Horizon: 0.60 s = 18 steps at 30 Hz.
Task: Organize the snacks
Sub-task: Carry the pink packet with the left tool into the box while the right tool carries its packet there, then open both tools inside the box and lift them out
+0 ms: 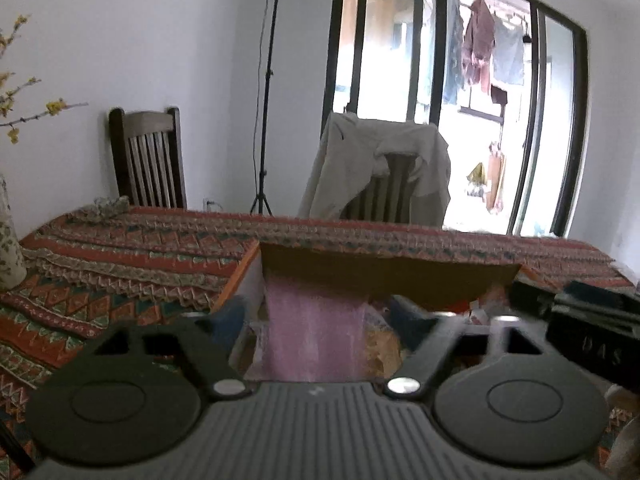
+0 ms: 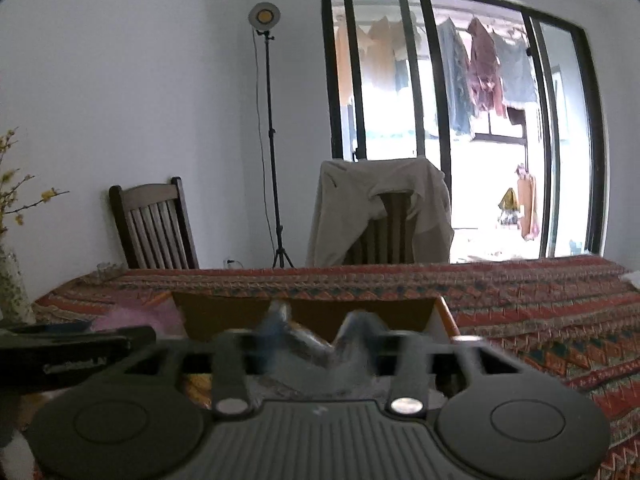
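An open cardboard box (image 1: 384,276) stands on the patterned tablecloth, also in the right wrist view (image 2: 240,316). My left gripper (image 1: 316,320) holds a pink snack packet (image 1: 316,332) between its blue fingers (image 1: 228,316) above the box's left part. My right gripper (image 2: 316,340) is shut on a crumpled silvery-blue snack wrapper (image 2: 304,344) over the box. The pink packet also shows at the left in the right wrist view (image 2: 136,316). Other snacks lie blurred inside the box.
The right gripper's black body (image 1: 580,320) is close at the right of the left wrist view. A vase with yellow flowers (image 1: 8,240) stands at the table's left. Two chairs (image 1: 148,160), a light stand (image 1: 264,120) and a glass door lie beyond the table.
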{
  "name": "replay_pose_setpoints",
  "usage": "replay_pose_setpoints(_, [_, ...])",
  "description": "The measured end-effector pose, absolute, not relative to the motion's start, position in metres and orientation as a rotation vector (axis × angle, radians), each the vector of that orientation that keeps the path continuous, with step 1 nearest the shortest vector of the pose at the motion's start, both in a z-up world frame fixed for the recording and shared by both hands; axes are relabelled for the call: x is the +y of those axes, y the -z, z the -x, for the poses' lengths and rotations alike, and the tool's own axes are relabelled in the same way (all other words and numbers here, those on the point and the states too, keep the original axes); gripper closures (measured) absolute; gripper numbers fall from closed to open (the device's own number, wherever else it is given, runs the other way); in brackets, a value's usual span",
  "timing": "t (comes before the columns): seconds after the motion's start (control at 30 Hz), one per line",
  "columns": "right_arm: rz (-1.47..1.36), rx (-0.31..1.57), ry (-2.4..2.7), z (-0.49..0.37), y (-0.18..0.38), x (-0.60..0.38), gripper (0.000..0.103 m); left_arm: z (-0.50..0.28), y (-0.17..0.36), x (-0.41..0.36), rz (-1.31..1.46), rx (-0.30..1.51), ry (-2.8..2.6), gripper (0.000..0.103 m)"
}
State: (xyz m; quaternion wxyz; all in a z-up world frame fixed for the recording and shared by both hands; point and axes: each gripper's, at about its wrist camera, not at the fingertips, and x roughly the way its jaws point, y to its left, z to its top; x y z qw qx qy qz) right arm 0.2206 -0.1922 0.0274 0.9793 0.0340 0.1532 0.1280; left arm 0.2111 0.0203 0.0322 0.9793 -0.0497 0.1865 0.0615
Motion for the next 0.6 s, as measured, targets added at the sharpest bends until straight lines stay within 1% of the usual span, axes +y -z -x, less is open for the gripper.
replay_pose_setpoints(0.03, [-0.07,0.306,-0.248,-0.22,-0.027,-0.193,0.018,-0.208,-0.033,0.021,0.107,0.351,-0.144,0.0])
replay_pose_setpoints(0.1, [-0.078,0.301,-0.23,-0.219,-0.027,-0.196,0.0,-0.205,-0.034,0.023,0.114,0.331,-0.163,0.0])
replay_pose_setpoints(0.6, [-0.111,0.297,-0.22,-0.222,-0.027,-0.203,0.0,-0.206,-0.029,0.024,0.135,0.364,-0.178,0.0])
